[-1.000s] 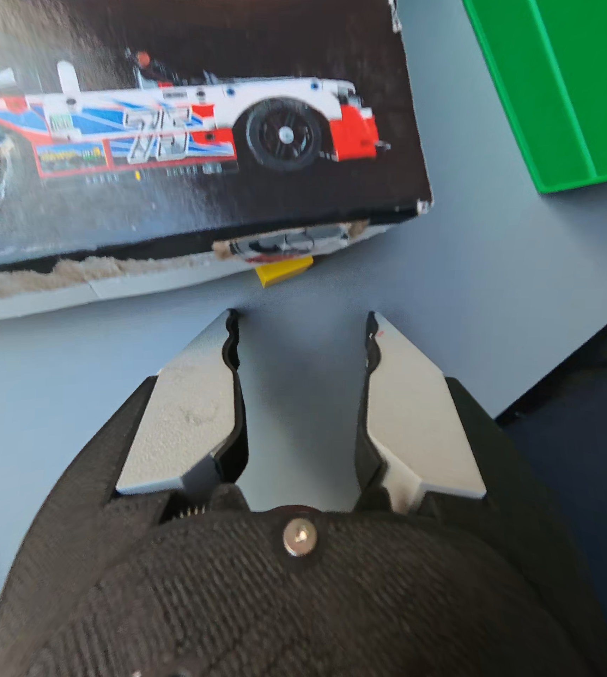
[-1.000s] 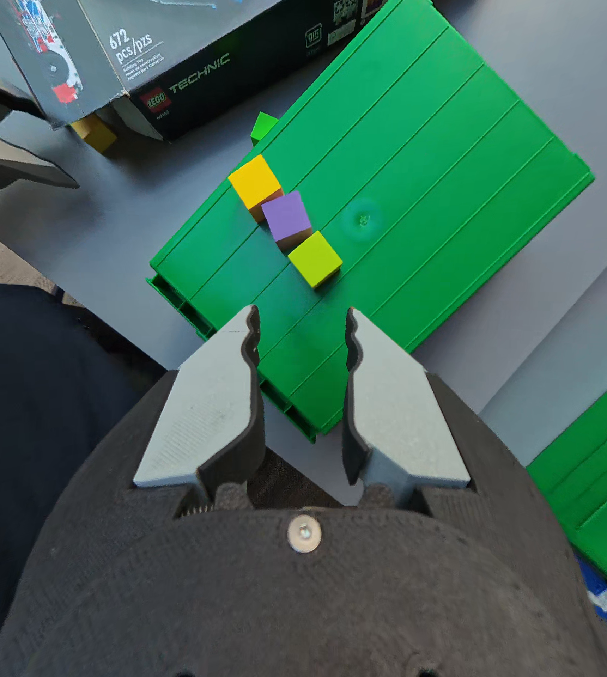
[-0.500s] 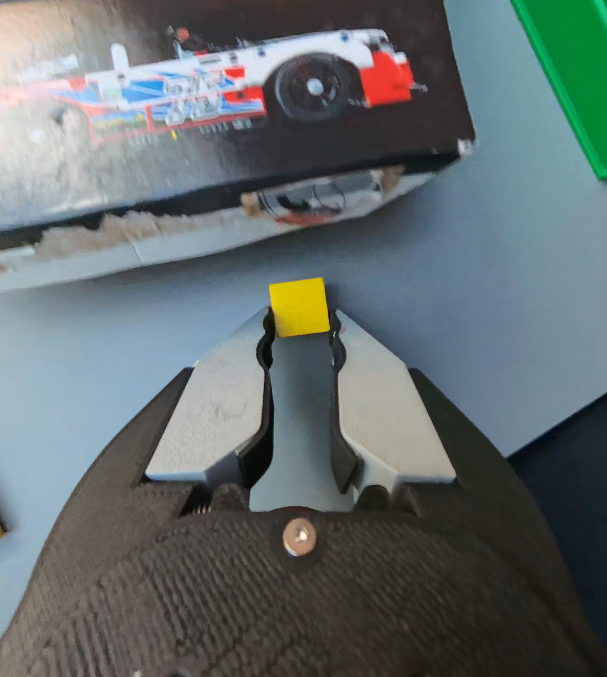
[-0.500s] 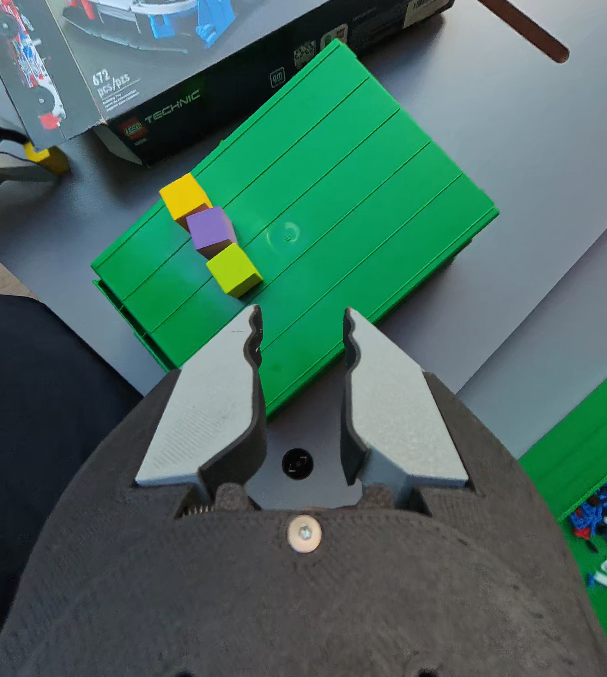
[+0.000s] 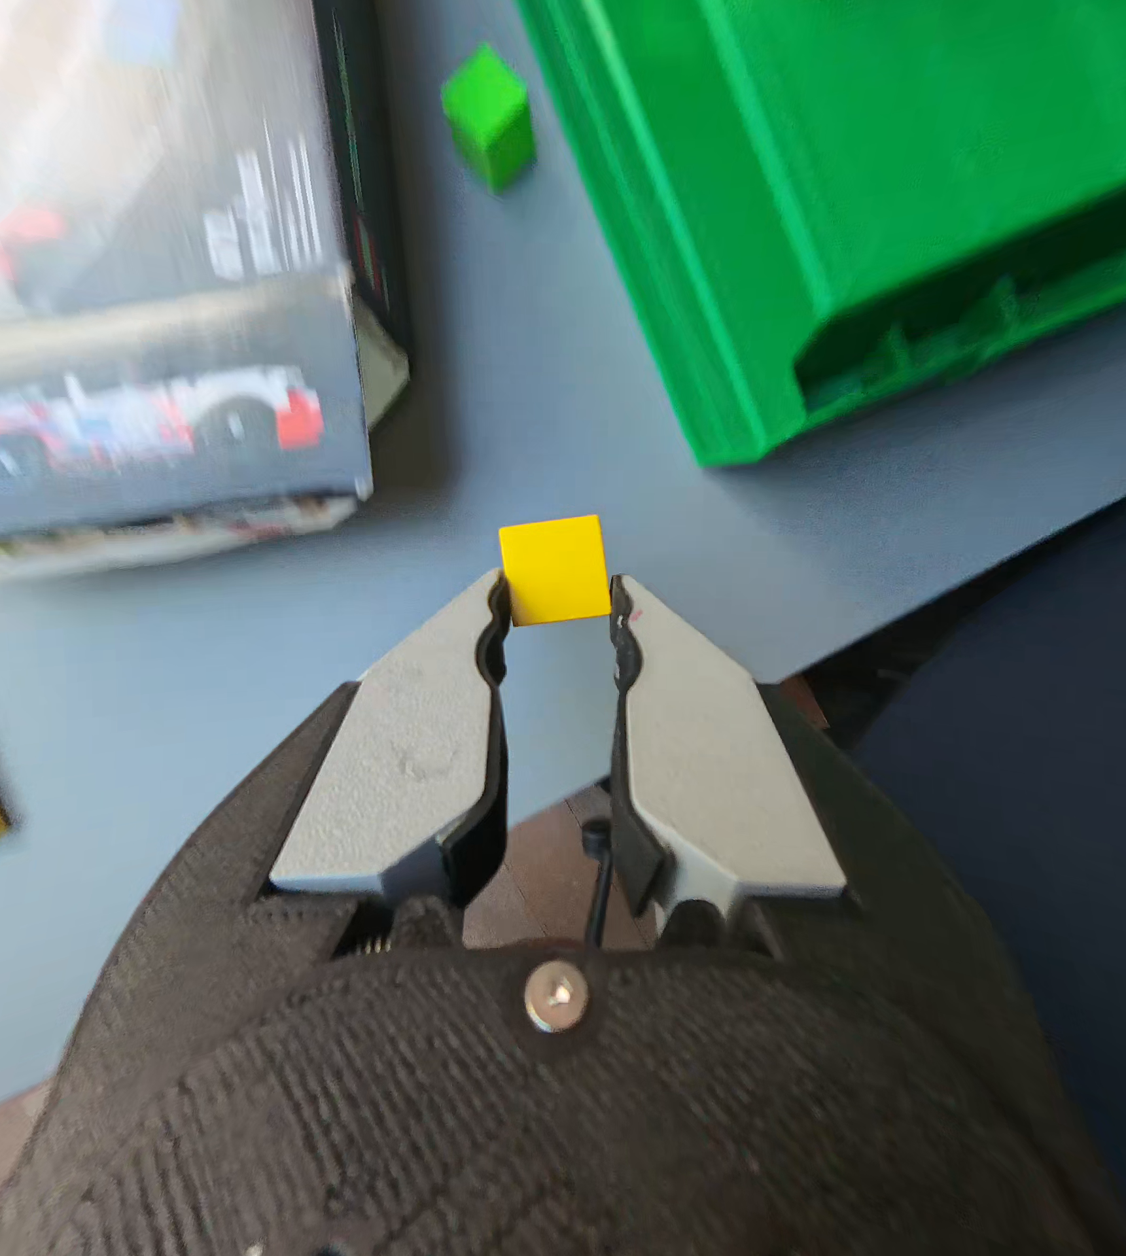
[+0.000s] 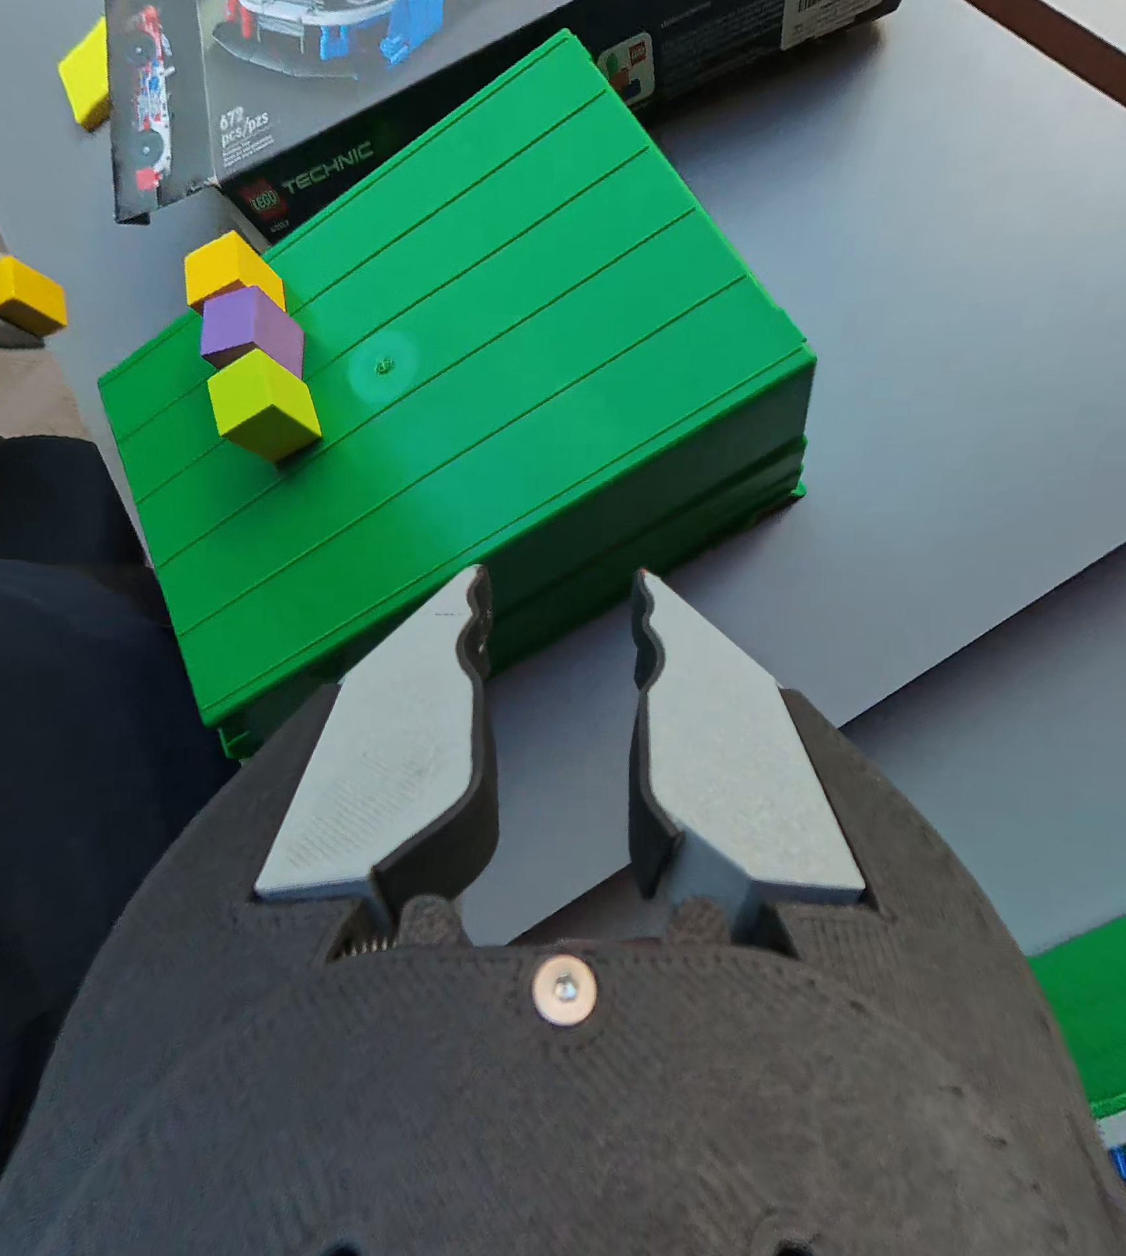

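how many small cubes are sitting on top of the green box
3: an orange-yellow cube, a purple cube and a lime cube, in a touching row near its left edge. None seems hidden.

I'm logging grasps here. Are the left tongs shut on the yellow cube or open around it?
Shut on it: both tips of the left tongs press the yellow cube's sides, and it hangs clear above the grey table.

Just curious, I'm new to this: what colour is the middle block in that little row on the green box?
Purple block, clearest in the right wrist view.
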The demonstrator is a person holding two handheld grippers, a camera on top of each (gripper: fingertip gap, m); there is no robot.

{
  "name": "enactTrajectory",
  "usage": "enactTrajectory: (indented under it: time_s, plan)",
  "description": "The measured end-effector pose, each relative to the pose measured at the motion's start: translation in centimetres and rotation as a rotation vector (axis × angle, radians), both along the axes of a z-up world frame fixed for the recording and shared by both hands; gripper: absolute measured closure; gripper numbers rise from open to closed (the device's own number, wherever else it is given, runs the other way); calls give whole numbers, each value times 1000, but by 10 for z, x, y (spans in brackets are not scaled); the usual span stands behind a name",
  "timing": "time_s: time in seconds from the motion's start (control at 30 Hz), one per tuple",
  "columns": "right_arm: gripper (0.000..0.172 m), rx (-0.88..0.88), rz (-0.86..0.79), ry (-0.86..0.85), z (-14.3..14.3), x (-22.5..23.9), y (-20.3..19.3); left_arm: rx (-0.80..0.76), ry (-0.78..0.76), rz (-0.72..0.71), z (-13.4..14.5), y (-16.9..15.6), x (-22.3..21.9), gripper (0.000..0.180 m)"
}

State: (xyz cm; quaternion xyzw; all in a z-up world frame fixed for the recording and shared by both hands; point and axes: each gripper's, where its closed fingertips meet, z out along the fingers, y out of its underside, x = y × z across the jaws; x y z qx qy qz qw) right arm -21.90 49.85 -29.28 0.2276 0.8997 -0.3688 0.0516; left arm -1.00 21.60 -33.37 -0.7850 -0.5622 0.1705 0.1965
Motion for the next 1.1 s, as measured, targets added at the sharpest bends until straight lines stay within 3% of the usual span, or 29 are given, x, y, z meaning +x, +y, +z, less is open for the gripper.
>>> enactTrajectory:
  time_s: [0.17,0.27,0.43,0.6,0.7,0.8,0.97,1.1]
  plan:
    - [133,-66,6,-24,1,2,7,-12,149,-118,63,49,-98,153]
    - [134,-87,3,-32,0,11,12,14,163,-218,80,86,-152,153]
    - [134,-91,-16,-39,-3,28,24,-4,91,-380,68,135,-203,153]
    - [134,-80,-87,-56,-9,40,42,13,-46,-450,35,153,-204,151]
    - [135,-67,-135,-62,-10,44,49,14,-46,-461,33,150,-199,140]
    - [135,-50,-177,-51,-6,47,48,28,5,-468,48,135,-190,140]
    - [136,-34,-226,-3,12,51,25,137,53,-392,69,87,-152,141]
    - [136,-25,-298,90,32,48,-5,222,36,-344,54,47,-97,141]
